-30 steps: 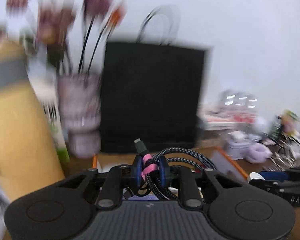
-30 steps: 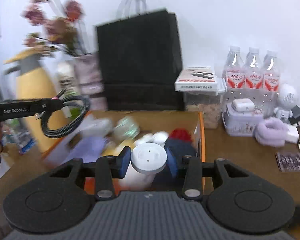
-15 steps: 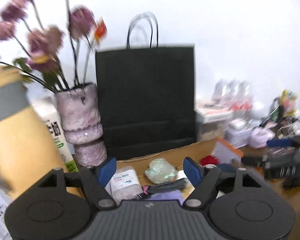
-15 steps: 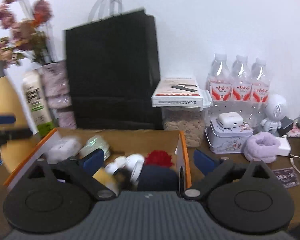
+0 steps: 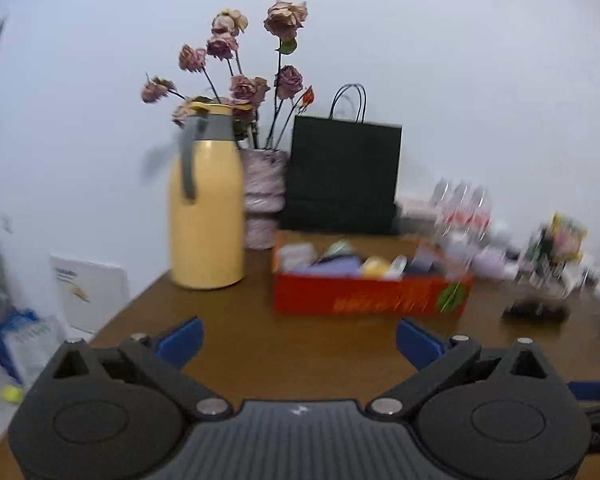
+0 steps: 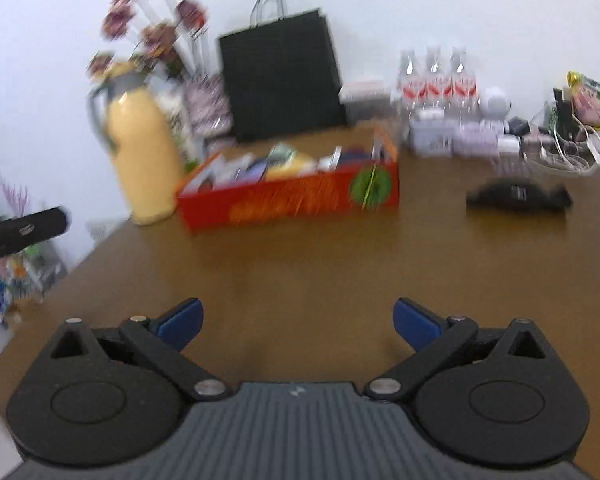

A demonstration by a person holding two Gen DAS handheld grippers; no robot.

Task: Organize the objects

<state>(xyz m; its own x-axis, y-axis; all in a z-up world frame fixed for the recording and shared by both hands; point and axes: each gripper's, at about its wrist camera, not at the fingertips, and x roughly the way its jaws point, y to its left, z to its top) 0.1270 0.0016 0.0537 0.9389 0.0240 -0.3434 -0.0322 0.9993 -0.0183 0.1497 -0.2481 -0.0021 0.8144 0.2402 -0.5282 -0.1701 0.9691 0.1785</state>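
A red cardboard box (image 5: 368, 296) (image 6: 288, 200) holding several small items stands at the back of the brown table (image 6: 300, 264). My left gripper (image 5: 298, 340) hovers well in front of it over bare table, jaws wide and still opening, nothing between them. My right gripper (image 6: 297, 320) is likewise back from the box, jaws wide and still opening, nothing between them. The left gripper's black finger (image 6: 24, 232) shows at the left edge of the right wrist view. A black flat item (image 6: 518, 196) lies on the table to the right of the box.
A yellow jug (image 5: 206, 216) stands left of the box, with a vase of dried roses (image 5: 262, 196) and a black paper bag (image 5: 344, 176) behind. Water bottles (image 6: 434, 76), tins and cables crowd the back right. The table's left edge (image 6: 72, 268) drops off to floor clutter.
The left gripper held a coiled cable and the right a white round item over the box. Both have opened, let go and drawn far back from the box.
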